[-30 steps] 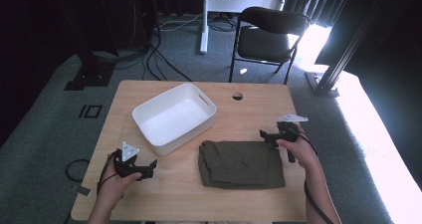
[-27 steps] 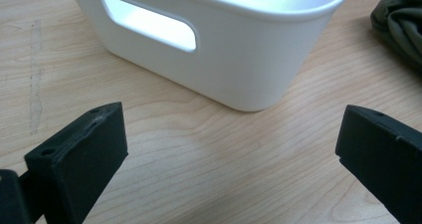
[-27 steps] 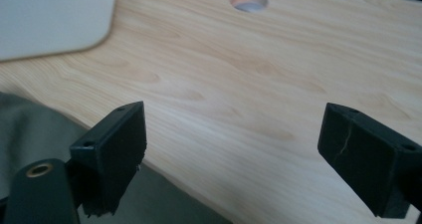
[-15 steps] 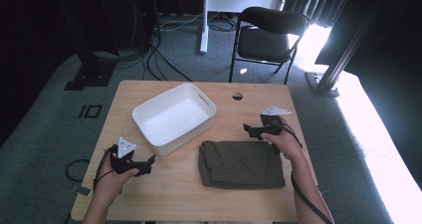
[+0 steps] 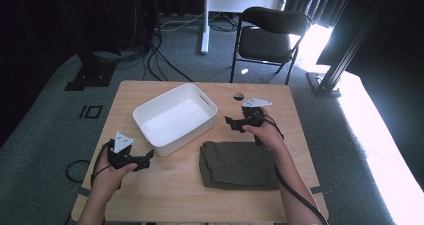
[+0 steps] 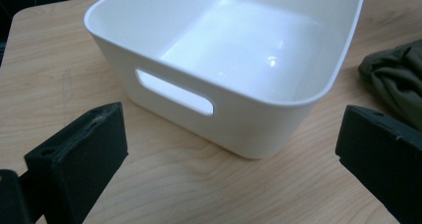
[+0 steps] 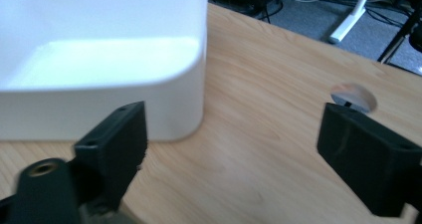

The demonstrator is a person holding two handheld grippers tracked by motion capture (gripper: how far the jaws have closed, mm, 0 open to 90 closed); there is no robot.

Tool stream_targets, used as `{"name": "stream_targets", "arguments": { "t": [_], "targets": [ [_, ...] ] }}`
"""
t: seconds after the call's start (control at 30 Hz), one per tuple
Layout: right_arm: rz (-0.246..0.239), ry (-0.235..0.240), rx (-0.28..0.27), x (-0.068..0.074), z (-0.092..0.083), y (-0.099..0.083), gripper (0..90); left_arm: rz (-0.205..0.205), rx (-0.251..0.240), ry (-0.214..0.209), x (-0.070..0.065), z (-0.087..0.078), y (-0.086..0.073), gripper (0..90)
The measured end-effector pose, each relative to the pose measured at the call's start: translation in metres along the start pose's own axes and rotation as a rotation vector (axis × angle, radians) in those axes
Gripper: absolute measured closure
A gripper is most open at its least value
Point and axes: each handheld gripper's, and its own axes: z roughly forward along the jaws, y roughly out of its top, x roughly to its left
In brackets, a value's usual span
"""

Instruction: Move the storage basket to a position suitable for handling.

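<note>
Two grippers, fingers spread, grasping nothing. We note the white bin (image 5: pixel 175 119) on the counter (image 5: pixel 165 190) between left gripper (image 5: pixel 145 159) and right gripper (image 5: pixel 231 122); folded olive cloth (image 5: pixel 239 164) lies beside it.

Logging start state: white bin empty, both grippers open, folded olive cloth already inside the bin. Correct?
Not quite. The folded olive cloth lies on the table beside the white bin, not inside it; the high view shows this. The bin is empty, and the left gripper and right gripper are open.
</note>
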Motion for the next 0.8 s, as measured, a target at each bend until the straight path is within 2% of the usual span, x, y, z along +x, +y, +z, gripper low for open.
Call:
{"name": "stream_targets", "arguments": {
  "t": [0.2,0.33,0.37,0.53,0.6,0.63,0.67,0.7,0.8],
  "targets": [
    [0.001,0.013,-0.007,0.01,0.017,0.014,13.3,-0.021,-0.021,-0.007,0.002,0.004,0.009,1.1],
    [-0.022,0.0,-0.007,0.014,0.03,0.021,13.5,-0.039,-0.031,0.001,0.004,0.009,0.014,1.1],
    [-0.037,-0.019,-0.002,0.015,0.036,0.024,13.5,-0.042,-0.033,0.006,0.004,0.012,0.016,1.1],
    [-0.046,-0.026,0.002,0.018,0.045,0.029,13.5,-0.05,-0.045,0.025,0.005,0.018,0.019,1.2],
    [-0.035,-0.027,-0.006,0.018,0.05,0.031,13.7,-0.054,-0.053,0.035,0.005,0.021,0.02,1.2],
    [-0.045,-0.054,-0.001,0.018,0.056,0.032,14.3,-0.063,-0.052,0.041,0.006,0.024,0.022,3.8],
    [-0.045,-0.054,-0.001,0.018,0.056,0.032,14.3,-0.063,-0.052,0.041,0.006,0.024,0.022,8.1],
    [-0.04,-0.064,-0.007,0.02,0.06,0.033,16.0,-0.082,-0.066,0.054,0.007,0.028,0.023,8.3],
    [-0.037,-0.062,-0.01,0.021,0.063,0.033,21.3,-0.086,-0.057,0.064,0.008,0.031,0.023,8.4]
  ]
}}
